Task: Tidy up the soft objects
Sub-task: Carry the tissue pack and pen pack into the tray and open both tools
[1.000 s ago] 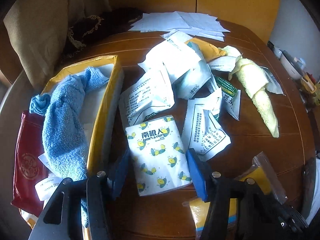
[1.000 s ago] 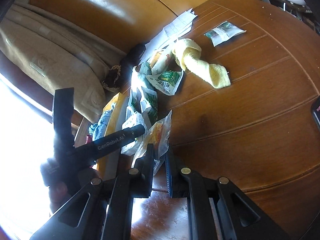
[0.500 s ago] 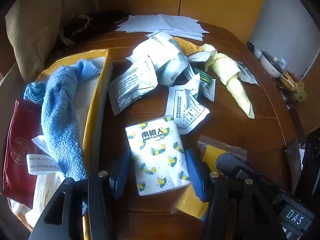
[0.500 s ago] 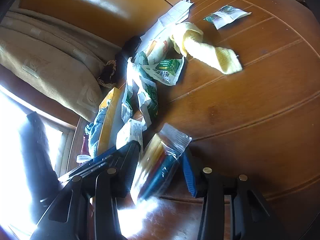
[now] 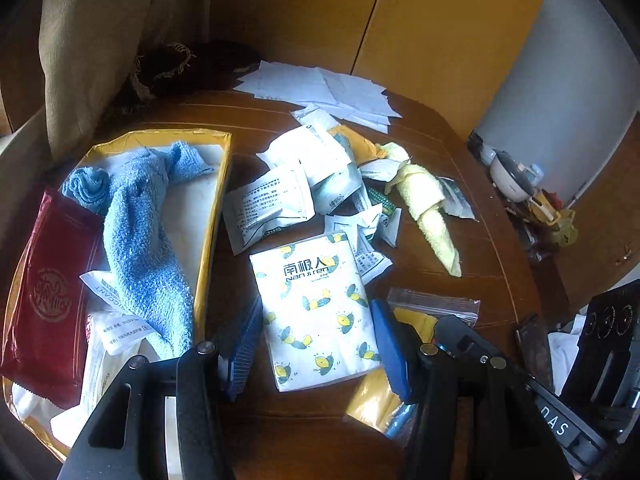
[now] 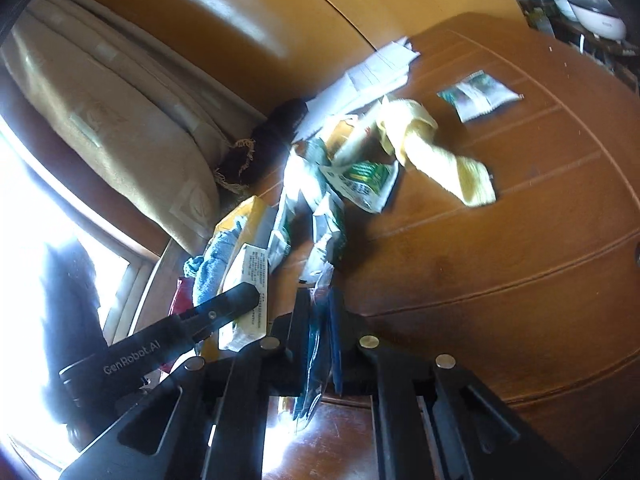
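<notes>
the right gripper (image 6: 320, 320) is pinching the clear zip bag (image 6: 316, 344), jaws closed on it. the left gripper (image 5: 316, 344) is holding the tissue pack (image 5: 316, 312) between its pads over the table (image 5: 472, 264), beside the yellow box (image 5: 208, 240).

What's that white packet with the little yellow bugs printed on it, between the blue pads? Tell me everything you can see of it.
The tissue pack is a soft, rectangular white plastic-wrapped packet printed with yellow bee-like figures and "Nan Ji ren" under three Chinese characters. It sits between the blue pads of the left claw, which flank its lower sides; whether they press it is unclear. Its upper right edge overlaps a crumpled white sachet, and its right side neighbours a clear zip bag.
</notes>
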The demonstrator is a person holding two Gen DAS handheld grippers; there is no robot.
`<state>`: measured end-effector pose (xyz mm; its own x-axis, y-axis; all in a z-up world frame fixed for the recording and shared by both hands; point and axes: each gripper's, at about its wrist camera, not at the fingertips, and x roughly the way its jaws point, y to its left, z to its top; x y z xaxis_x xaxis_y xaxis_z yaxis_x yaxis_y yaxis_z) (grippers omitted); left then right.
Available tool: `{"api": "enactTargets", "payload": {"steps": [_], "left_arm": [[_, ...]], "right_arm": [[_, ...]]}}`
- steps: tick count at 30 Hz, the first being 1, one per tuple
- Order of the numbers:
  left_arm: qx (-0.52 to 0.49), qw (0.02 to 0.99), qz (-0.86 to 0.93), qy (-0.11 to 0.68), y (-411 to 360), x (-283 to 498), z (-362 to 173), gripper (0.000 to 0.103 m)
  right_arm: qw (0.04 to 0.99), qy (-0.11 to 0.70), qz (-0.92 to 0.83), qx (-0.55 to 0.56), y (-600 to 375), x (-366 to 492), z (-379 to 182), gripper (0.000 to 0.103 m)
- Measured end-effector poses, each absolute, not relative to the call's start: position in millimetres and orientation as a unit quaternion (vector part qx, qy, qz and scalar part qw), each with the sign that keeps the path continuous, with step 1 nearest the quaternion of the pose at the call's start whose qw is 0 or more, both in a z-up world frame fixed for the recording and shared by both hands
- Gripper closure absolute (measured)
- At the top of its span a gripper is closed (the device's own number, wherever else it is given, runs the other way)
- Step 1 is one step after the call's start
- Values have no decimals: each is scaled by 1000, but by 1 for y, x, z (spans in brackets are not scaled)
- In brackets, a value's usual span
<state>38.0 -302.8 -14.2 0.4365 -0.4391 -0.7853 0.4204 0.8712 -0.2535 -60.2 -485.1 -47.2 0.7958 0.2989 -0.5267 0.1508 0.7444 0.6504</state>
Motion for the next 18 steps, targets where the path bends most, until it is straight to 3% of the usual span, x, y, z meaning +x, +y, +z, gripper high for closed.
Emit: {"api": "enactTargets", "payload": {"steps": [18], "left_arm": [[-121, 871, -245, 408, -185, 20, 37, 45]], "right_arm": [[891, 256, 155, 340, -444, -73, 2, 95]]}}
